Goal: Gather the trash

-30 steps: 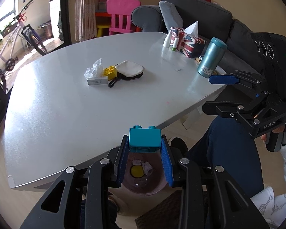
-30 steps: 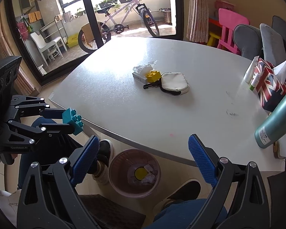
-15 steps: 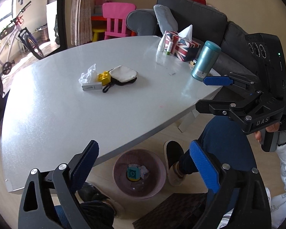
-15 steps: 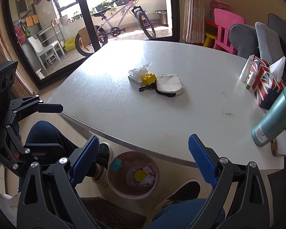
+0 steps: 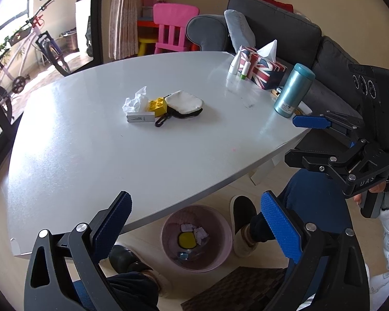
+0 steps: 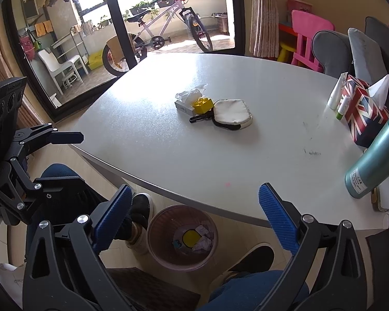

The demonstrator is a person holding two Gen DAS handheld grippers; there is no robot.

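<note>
On the bench, a crumpled tissue, a small flat box, a toy brick and a pouch lie clustered near the middle, the brick between tissue and pouch, the box just in front of the tissue. At the far right edge stand 2 small bottles, a tissue box just right of them and a flask nearer. Under the bench's near edge, a bin stands on the floor, scraps lying in it.
</note>
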